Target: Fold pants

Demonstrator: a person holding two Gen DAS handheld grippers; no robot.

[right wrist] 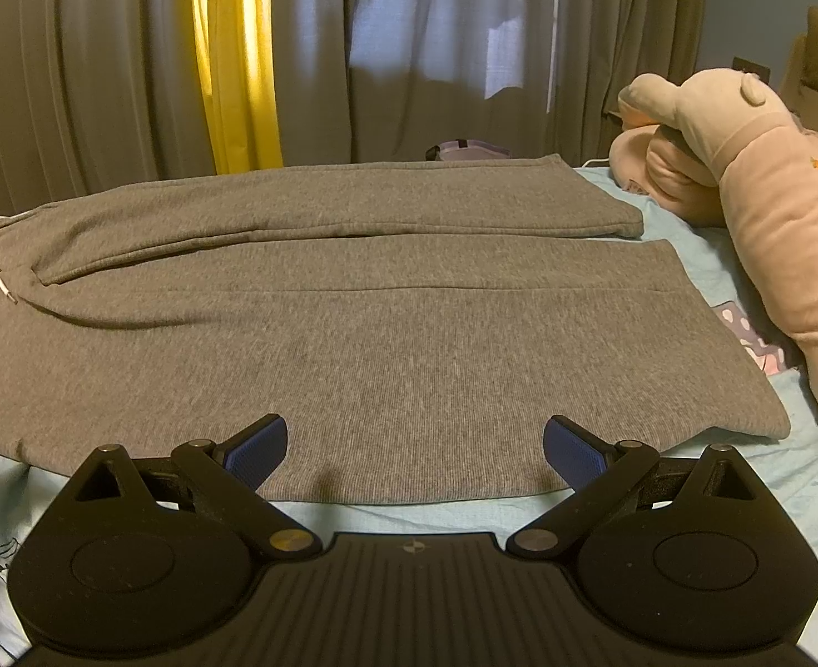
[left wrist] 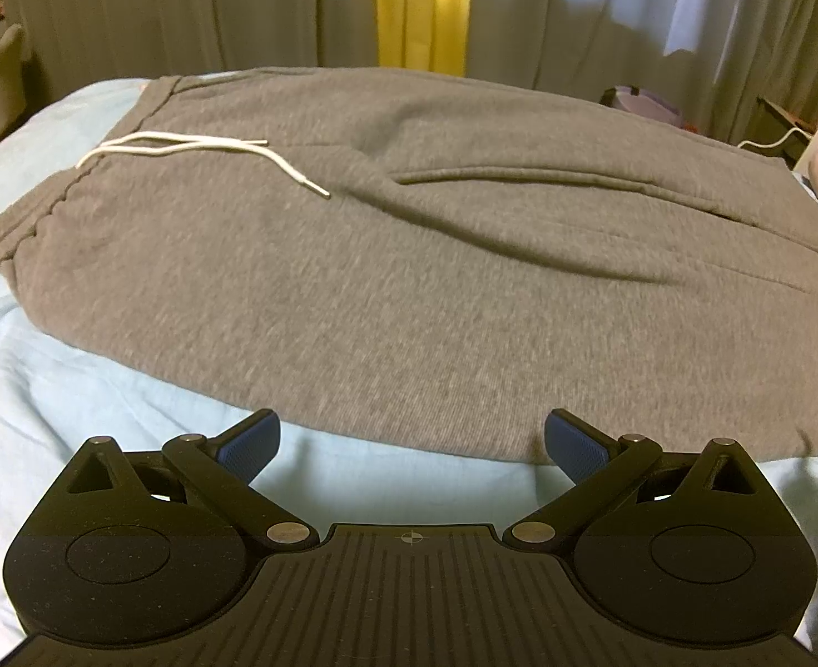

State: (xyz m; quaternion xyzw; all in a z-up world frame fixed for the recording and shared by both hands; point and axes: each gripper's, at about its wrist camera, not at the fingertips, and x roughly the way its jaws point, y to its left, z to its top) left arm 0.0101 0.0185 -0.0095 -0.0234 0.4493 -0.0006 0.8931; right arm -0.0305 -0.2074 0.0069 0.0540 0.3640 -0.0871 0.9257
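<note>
**Grey pants laid flat on a bed, both grippers poised at the near edge**

Grey pants lie spread on a pale blue bed, white drawstring at the waistband end. The left gripper and right gripper hover at the near edge, jaws apart, holding nothing. A shallow pinch could catch only the top layer, leaving a crooked fold. A pink plush toy crowds the cuff end.

near edge: bare strip of light blue sheet in front of the grey pants, open to both spread grippers | right: pink plush toy lies just beside the leg hems, crowding that side | left: sheet bare beside the waistband | far side: curtains close behind the bed
</note>
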